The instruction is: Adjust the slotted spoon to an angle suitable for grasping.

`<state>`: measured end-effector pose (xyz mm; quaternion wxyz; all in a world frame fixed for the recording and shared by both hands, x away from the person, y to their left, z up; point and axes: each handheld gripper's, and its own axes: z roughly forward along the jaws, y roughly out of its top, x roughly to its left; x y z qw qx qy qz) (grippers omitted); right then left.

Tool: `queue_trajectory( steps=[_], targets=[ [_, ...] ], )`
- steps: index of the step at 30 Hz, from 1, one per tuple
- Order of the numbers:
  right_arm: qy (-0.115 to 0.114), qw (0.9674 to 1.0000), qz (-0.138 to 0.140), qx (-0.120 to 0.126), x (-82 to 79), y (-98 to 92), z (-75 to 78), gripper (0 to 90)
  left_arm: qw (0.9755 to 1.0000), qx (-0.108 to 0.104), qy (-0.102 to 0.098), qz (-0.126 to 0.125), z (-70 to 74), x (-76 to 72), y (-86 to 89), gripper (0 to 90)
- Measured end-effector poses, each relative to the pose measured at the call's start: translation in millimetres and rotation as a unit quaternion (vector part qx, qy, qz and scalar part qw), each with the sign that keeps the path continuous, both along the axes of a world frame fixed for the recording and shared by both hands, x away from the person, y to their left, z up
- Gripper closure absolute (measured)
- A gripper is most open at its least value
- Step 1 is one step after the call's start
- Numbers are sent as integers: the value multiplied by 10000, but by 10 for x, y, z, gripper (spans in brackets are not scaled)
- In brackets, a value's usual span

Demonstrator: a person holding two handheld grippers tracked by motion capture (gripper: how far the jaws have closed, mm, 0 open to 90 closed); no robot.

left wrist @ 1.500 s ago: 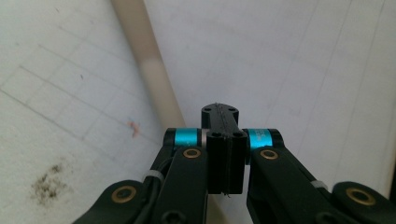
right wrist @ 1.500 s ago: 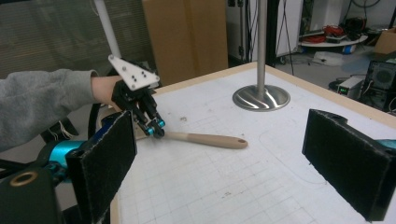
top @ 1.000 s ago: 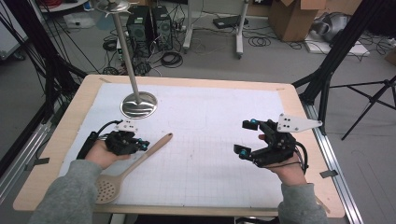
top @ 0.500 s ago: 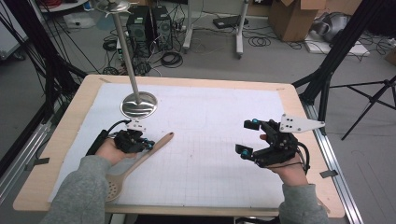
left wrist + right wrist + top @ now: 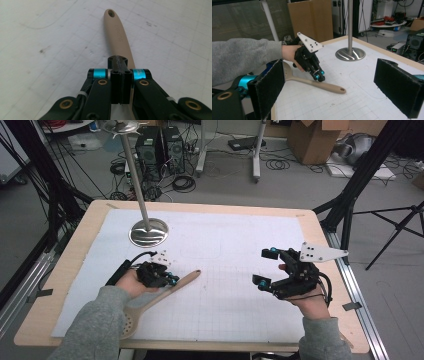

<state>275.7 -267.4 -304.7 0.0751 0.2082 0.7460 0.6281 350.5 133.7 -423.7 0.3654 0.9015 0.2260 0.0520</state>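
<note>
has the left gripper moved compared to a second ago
Yes. The left gripper, shut on the slotted spoon, has shifted right along the handle, away from the table's left edge.

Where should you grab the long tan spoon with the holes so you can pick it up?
Grab the tan slotted spoon at the middle of its narrow handle, coming down from above with the jaws across it. It lies flat on the white mat, and its perforated head is too wide. The left gripper, shut, is at that spot.

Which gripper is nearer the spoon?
Left. The left gripper sits on the spoon, jaws shut over its handle. The right gripper rests well off to the spoon's right, jaws open, nothing between them.
</note>
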Motion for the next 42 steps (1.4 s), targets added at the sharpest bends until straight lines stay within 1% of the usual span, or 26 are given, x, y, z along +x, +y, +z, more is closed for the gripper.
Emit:
queue_trajectory(
  steps=[1, 4, 5, 7, 8, 9, 10, 11, 13, 14, 15, 18, 19, 20, 21, 22, 23, 27, 29, 31, 33, 35, 37, 39, 40, 42],
  targets=[
    [-27, 10000, -6, -2, 2, -2, 0, 89, 10000, -33, 6, 19, -8, -2, -13, 895],
    [-12, 10000, 4, -4, -2, 0, 0, 89, 10000, 18, -14, -31, -15, 5, -18, 895],
    [-8, 10000, 10, 3, 0, 1, -1, 89, 10000, 35, -37, -46, -12, 4, -12, 892],
    [-16, 10000, -8, 5, 5, -4, -2, 89, 9999, 59, -98, 9, 15, 1, 15, 885],
    [27, 10000, -9, -8, 1, -7, -3, 89, 9999, 14, -140, 53, 37, -4, 36, 884],
    [-22, 10000, -12, -7, 9, -9, -6, 89, 9998, -7, -180, 118, 69, -11, 60, 880],
    [13, 10000, -15, -9, 6, -9, -6, 89, 9995, -98, -213, 196, 100, -26, 83, 878],
    [1, 10000, -21, -4, 9, -8, -8, 89, 9992, -138, -285, 251, 138, -42, 111, 871],
    [12, 10000, -22, -15, 6, -4, -9, 89, 9984, -224, -342, 380, 214, -92, 164, 870],
    [21, 10000, -20, -13, 3, -1, -9, 89, 9982, -264, -376, 393, 250, -127, 193, 870],
    [44, 10000, -22, -25, -2, -1, -7, 89, 9976, -351, -412, 430, 279, -170, 222, 871],
    [-53, 10000, -13, -25, 7, 3, -11, 89, 9972, -471, -390, 428, 337, -285, 315, 879],
    [9, 10000, -9, -27, -1, 6, -10, 89, 9971, -461, -394, 454, 345, -324, 341, 884],
    [8, 10000, -15, -28, -2, 10, -10, 89, 9972, -401, -435, 457, 351, -359, 364, 883],
    [14, 10000, -16, -44, -4, 13, -9, 89, 9970, -393, -456, 481, 353, -399, 381, 883],
    [29, 10000, -11, -53, -6, 19, -10, 89, 9971, -377, -487, 445, 359, -436, 397, 883],
    [8, 10000, -9, -59, -3, 21, -11, 89, 9970, -420, -520, 401, 369, -483, 415, 876],
    [-29, 10000, -3, -72, 3, 25, -14, 89, 9964, -543, -497, 413, 407, -584, 475, 776],
    [33, 9999, -5, -96, -4, 24, -13, 89, 9967, -564, -394, 440, 427, -621, 507, 722],
    [51, 9999, -19, -96, -3, 23, -15, 89, 9960, -639, -346, 518, 443, -658, 534, 667],
    [13, 9999, -32, -99, 8, 18, -18, 89, 9954, -710, -235, 603, 451, -690, 554, 572],
    [21, 9999, -36, -108, 11, 14, -22, 89, 9948, -765, -250, 622, 453, -729, 571, 499],
    [31, 9999, -28, -123, 15, 14, -29, 89, 9941, -788, -246, 698, 446, -762, 581, 427],
    [56, 9999, -32, -150, 18, 15, -37, 89, 9945, -683, -284, 747, 430, -790, 581, 356],
    [53, 9999, -40, -156, 19, 16, -40, 89, 9945, -682, -298, 737, 428, -807, 585, 304],
    [78, 9999, -26, -151, 10, 20, -36, 89, 9938, -780, -351, 718, 436, -826, 596, 201]
  ],
)
